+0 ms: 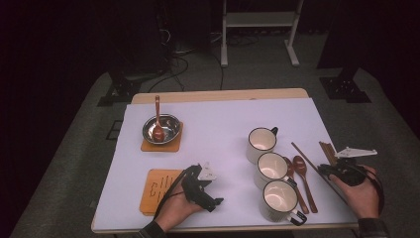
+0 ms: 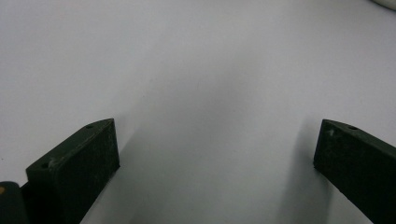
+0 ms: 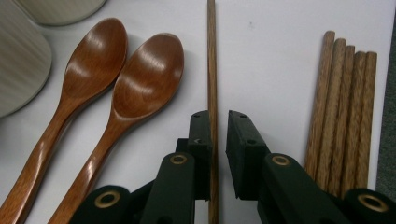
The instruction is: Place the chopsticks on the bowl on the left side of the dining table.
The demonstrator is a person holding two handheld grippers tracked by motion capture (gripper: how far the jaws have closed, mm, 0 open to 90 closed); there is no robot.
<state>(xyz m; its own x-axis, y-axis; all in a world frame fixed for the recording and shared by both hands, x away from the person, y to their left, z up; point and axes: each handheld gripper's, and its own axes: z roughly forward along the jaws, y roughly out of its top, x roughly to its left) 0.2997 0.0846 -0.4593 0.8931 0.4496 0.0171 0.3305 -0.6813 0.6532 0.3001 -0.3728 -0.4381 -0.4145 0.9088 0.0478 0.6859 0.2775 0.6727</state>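
Chopstick between right gripper jaws (narrowed).

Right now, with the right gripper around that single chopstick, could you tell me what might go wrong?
The chopstick sits between barely closed jaws of the right gripper, touching only one pad, so it may slip or swing when lifted. The two spoons and the chopstick bundle lie close on either side and could be knocked.

Dark room, grey carpet floor, white frame legs, black cables
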